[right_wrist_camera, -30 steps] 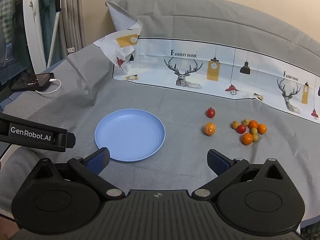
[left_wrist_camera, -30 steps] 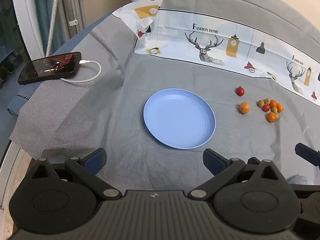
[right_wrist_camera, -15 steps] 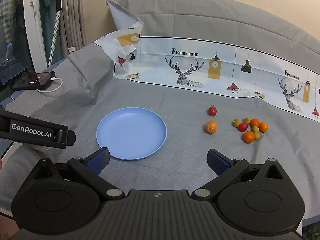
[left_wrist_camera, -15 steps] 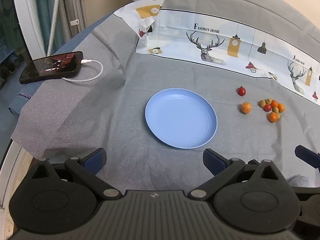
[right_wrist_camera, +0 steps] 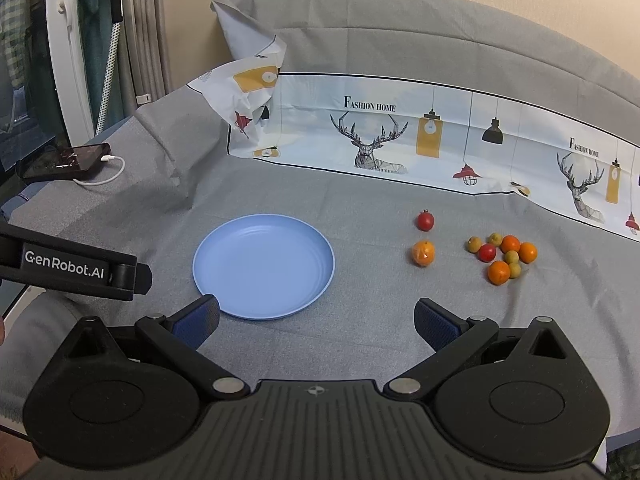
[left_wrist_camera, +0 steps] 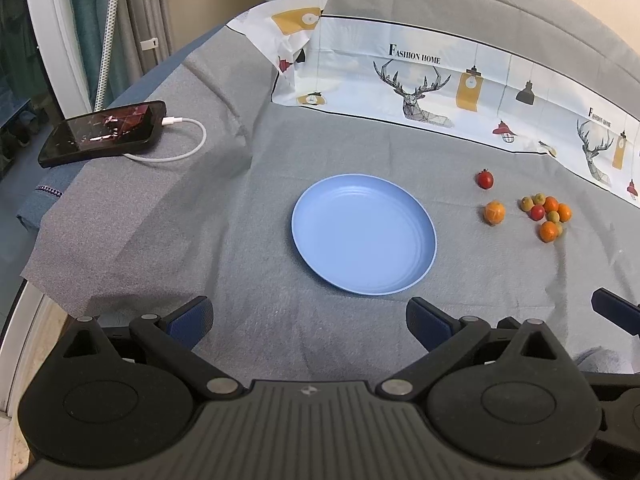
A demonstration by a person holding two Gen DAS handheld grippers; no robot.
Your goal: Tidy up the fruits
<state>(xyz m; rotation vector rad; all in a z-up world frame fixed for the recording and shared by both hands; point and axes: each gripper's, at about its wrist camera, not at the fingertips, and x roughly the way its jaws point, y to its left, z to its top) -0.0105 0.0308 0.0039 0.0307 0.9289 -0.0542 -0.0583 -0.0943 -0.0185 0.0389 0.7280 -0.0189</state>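
A gray cloth [left_wrist_camera: 192, 216] covers the tabletop and has some folds in it. On its far left lies a black phone [left_wrist_camera: 104, 133] with its screen up. A white cable [left_wrist_camera: 180, 148] is plugged into the phone and curls beside it. At the back lies a white printed sheet [right_wrist_camera: 400, 140] with deer, lamps and the words "Fashion Home". Its left corner is crumpled and sticks up. Curtains [right_wrist_camera: 148, 28] hang at the far left.

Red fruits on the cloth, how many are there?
2. One red fruit sits alone, beyond the lone orange one. The other red fruit lies in the cluster to the right. Another could hide behind that cluster.
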